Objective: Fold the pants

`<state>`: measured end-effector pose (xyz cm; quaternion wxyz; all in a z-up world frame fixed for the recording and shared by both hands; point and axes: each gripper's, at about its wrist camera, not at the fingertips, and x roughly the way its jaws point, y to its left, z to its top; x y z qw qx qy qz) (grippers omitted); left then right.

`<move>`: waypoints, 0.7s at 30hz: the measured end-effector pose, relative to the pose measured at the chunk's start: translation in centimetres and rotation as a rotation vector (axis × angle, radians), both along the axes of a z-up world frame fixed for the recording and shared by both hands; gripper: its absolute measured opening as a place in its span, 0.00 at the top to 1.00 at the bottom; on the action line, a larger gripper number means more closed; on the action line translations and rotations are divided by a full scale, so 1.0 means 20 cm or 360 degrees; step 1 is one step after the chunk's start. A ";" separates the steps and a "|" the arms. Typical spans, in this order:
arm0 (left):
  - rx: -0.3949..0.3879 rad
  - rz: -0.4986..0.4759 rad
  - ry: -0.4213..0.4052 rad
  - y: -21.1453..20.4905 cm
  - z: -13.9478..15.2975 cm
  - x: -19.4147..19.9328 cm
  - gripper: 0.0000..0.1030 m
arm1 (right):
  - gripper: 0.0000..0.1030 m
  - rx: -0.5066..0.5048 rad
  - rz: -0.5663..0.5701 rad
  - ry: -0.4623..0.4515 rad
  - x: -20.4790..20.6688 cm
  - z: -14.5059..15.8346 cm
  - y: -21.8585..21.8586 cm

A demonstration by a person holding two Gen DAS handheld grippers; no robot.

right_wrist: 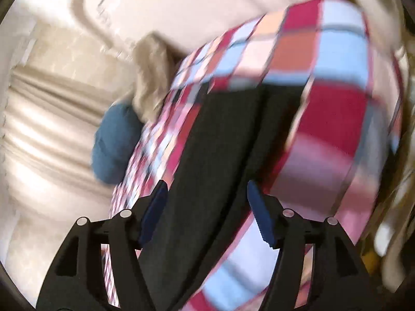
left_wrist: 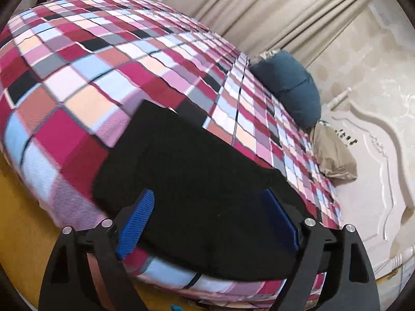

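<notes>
Black pants (left_wrist: pixel 197 181) lie folded flat on the checked bedspread (left_wrist: pixel 103 64), near the bed's front edge. My left gripper (left_wrist: pixel 207 202) is open, its blue pads wide apart above the near end of the pants, holding nothing. In the right wrist view, which is blurred, the pants (right_wrist: pixel 220 142) show as a long dark strip on the bedspread (right_wrist: pixel 332 103). My right gripper (right_wrist: pixel 206 189) is open over the near end of the pants, empty.
A dark teal pillow (left_wrist: pixel 290 85) and a beige cushion (left_wrist: pixel 334 155) lie at the bed's far right, against a cream carved headboard (left_wrist: pixel 376 168). Beige curtains (left_wrist: pixel 272 5) hang behind. Yellow-brown floor (left_wrist: pixel 23 220) shows at the left. The pillow also shows in the right wrist view (right_wrist: pixel 116 142).
</notes>
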<state>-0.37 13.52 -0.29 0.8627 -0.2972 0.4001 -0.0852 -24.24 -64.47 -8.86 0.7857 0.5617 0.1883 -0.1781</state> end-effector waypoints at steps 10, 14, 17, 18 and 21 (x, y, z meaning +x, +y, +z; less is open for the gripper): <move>0.0135 -0.0100 0.0073 -0.28 -0.17 0.19 0.12 | 0.46 0.0035 -0.0039 0.0137 0.10 -0.08 -0.23; 0.0083 -0.0095 0.0065 -0.25 -0.19 0.18 0.12 | 0.45 -0.0046 -0.0103 0.0186 0.03 0.03 -0.20; -0.0114 -0.0050 0.0059 -0.19 -0.23 0.19 0.11 | 0.45 -0.0127 -0.0156 0.0148 0.00 0.08 -0.20; -0.0149 -0.0047 0.0060 -0.18 -0.23 0.19 0.10 | 0.45 -0.0117 -0.0141 0.0146 0.01 0.08 -0.22; -0.0178 -0.0058 0.0079 -0.17 -0.23 0.20 0.09 | 0.45 -0.0081 -0.0116 0.0138 0.05 0.05 -0.26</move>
